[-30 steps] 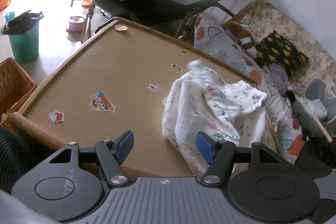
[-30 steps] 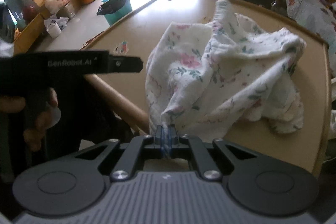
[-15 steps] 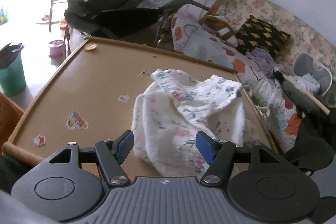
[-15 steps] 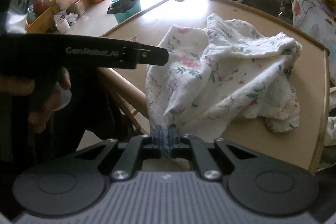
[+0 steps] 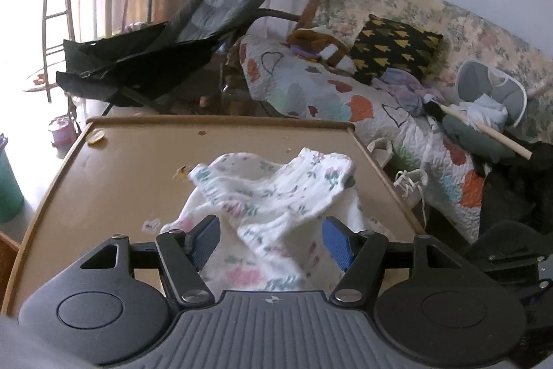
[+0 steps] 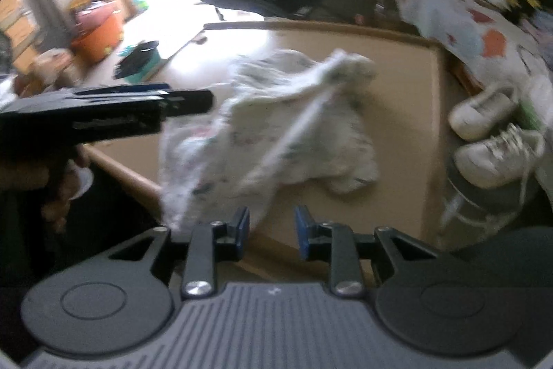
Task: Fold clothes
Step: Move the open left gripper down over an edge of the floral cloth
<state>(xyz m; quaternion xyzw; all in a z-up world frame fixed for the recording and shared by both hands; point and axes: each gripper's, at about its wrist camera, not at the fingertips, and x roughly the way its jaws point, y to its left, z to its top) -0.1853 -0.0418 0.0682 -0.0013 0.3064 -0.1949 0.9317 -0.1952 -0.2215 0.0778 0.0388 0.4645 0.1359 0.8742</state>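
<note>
We can read no writing in either view: the lettering on the side of the left claw [image 6: 114, 113], seen at the middle left of the right wrist frame, is smeared by blur, and the small stickers [image 5: 151, 225] on the desk [image 5: 114, 182] carry pictures too small to make out. In the left wrist view the left claw [image 5: 271, 239] sits at the lower centre, tilted down toward the desk, its blue pads [image 5: 333, 242] spread wide with the flowered white garment [image 5: 276, 192] showing between them; the pads do not press on the cloth. The garment lies crumpled on the brown desk in the middle of the frame, reaching toward the near edge. In the right wrist view the right claw [image 6: 271, 232] points steeply down over the near edge of the desk [image 6: 408, 127]; its jaws have just been opening and now stand apart, with bare desk in the gap and the garment [image 6: 276, 127] just off the left pad [image 6: 242, 230], not gripped. A hand [image 6: 64, 192] at the lower left of that frame holds the left claw's handle, the claw reaching level across toward the cloth. A pair of white sneakers [image 6: 494, 140] lies at the right edge, beside the desk.
</note>
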